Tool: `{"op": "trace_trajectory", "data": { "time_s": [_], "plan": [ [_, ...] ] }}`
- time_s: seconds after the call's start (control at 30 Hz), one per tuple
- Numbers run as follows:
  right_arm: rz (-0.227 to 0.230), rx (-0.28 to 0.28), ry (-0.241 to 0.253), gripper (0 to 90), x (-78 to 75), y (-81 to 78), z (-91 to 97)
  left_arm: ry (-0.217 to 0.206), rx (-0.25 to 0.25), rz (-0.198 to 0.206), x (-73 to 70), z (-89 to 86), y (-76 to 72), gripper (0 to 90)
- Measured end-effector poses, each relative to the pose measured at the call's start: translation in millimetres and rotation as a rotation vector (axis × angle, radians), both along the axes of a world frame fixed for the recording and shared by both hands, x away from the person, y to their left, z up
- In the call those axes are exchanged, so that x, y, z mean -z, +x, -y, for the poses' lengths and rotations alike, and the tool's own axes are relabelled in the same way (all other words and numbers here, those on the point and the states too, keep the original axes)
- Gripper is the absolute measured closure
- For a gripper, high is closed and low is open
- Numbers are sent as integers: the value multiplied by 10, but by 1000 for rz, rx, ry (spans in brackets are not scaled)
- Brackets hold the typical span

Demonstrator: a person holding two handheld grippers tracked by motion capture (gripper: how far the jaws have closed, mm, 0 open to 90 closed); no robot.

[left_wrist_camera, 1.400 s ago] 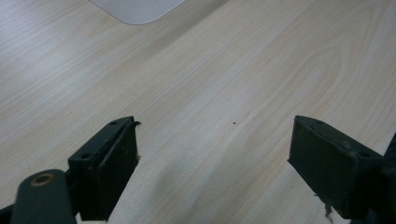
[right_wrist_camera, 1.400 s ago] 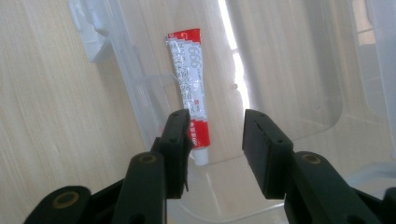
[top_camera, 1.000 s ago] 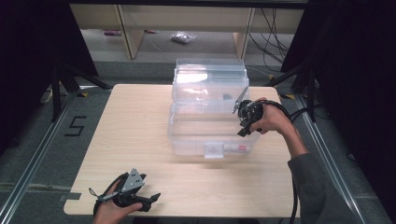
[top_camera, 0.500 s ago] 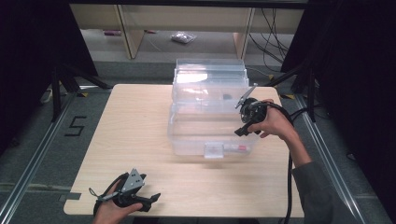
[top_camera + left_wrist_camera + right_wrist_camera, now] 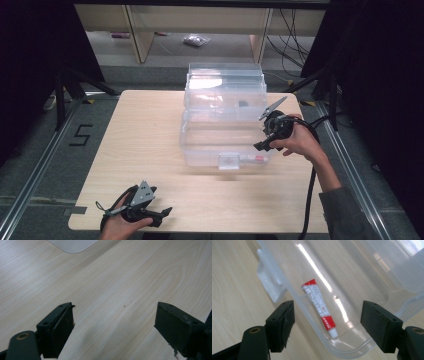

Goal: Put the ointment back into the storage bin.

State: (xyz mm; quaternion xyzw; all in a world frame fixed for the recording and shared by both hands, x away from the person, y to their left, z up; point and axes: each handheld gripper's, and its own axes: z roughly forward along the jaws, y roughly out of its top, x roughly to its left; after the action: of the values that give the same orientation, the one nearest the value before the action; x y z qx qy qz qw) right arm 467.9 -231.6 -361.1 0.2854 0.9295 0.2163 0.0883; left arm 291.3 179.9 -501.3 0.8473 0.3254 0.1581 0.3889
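A clear plastic box [image 5: 200,150] stands on the wooden table [image 5: 135,145], its lid [image 5: 225,82] raised at the back. A red and white tube [image 5: 320,306] lies flat on the box's floor near the front right corner, also visible in the high view as the tube [image 5: 252,158]. My right gripper [image 5: 260,146] hangs over that corner, tilted down at the tube. Its jaws have just been opening and stand open, clear of the tube. My left gripper [image 5: 162,215] rests at the table's front left, and the left gripper [image 5: 115,322] is open over bare wood.
A latch tab [image 5: 229,161] sticks out from the box's front wall. The right gripper's cable [image 5: 310,195] trails off the table's right front. Shelving and a small bag [image 5: 195,40] are on the floor beyond the table. A "5" mark [image 5: 80,135] is on the floor at left.
The right gripper has shifted a little to the right and toward the box's front corner, and its jaws have spread. The left gripper has kept still.
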Motion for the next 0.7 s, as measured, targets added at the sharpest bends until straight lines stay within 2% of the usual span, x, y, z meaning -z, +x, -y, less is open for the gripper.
{"op": "trace_trajectory", "data": {
  "time_s": [0.07,0.1,0.2,0.3,0.33,0.37,0.43,0.47,0.57,0.63,0.67,0.7],
  "plan": [
    [-2,8,9,282,2,-15,3,-8,-2,0,0,3,-3,152],
    [13,-6,15,280,-3,-14,17,-7,4,0,-3,1,-4,152],
    [7,25,25,277,0,-78,18,-6,-2,-1,-1,2,-3,152],
    [16,16,33,273,23,-119,30,1,1,2,-4,0,-1,152],
    [16,31,38,272,25,-142,31,1,1,1,-2,0,-1,152],
    [31,24,50,268,28,-148,39,-1,0,0,-2,0,-2,152],
    [14,42,66,262,34,-184,42,-8,3,1,-2,1,-3,152],
    [32,30,64,261,37,-200,46,-7,4,2,-3,0,-3,152],
    [35,32,87,250,58,-264,47,-17,-3,0,-4,4,-7,152],
    [49,41,101,236,84,-303,54,-5,3,0,-6,-1,-4,152],
    [31,60,105,234,88,-334,57,-5,3,-1,-5,0,-6,152],
    [56,45,111,236,106,-343,69,-6,2,0,-5,1,-6,152]
  ]
}}
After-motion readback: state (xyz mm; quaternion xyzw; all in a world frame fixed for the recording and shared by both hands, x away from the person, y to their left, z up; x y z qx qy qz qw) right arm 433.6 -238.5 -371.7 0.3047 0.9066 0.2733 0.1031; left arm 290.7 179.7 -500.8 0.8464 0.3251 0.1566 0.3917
